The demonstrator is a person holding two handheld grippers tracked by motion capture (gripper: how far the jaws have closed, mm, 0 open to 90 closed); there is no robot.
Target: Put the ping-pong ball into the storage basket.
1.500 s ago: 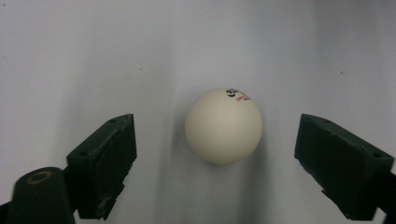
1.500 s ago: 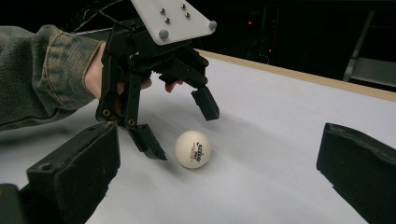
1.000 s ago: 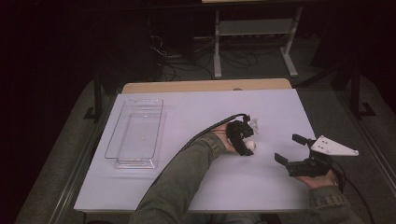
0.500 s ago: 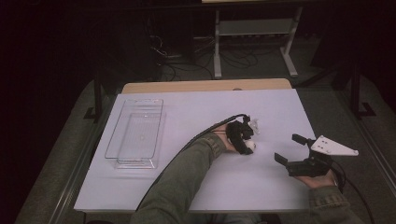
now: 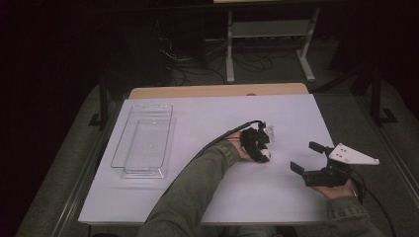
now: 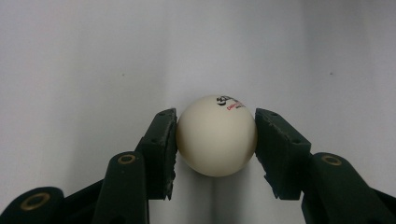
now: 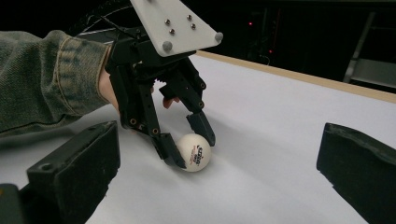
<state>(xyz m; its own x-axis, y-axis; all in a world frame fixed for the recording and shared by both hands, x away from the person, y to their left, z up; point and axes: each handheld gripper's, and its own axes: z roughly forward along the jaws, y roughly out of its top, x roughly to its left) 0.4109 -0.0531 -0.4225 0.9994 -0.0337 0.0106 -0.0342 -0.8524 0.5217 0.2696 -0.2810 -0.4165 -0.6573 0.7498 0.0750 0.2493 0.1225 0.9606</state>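
The bench (image 5: 197,197) is a wide white surface with a wooden strip along its far edge. On its left part lies a clear tray (image 5: 146,140), long side running away from the person, well apart from both hands.

A green sleeve (image 5: 192,192) reaches from the bottom of the high view toward mid-bench, ending at the left claw (image 5: 264,154), which points down at the surface. Off to the right, near the bench's right edge, the right claw (image 5: 309,157) is held low, topped by a grey plate (image 5: 353,154); its jaws stand wide apart with nothing between them, and in the right gripper view they frame the scene from either side (image 7: 219,168).

The ball (image 6: 216,135) is white with a small black and red print. It rests on the bench at mid-right, directly between the jaws of the left claw (image 6: 215,140). In the left gripper view the left jaw's pad touches the ball's side and the right pad sits against or just beside the other side; whether the grip is firm I cannot tell, but the claw is closed around the ball. In the right gripper view the left claw (image 7: 189,144) comes down at a slant, its tips straddling the ball (image 7: 194,152), which sits on the surface.
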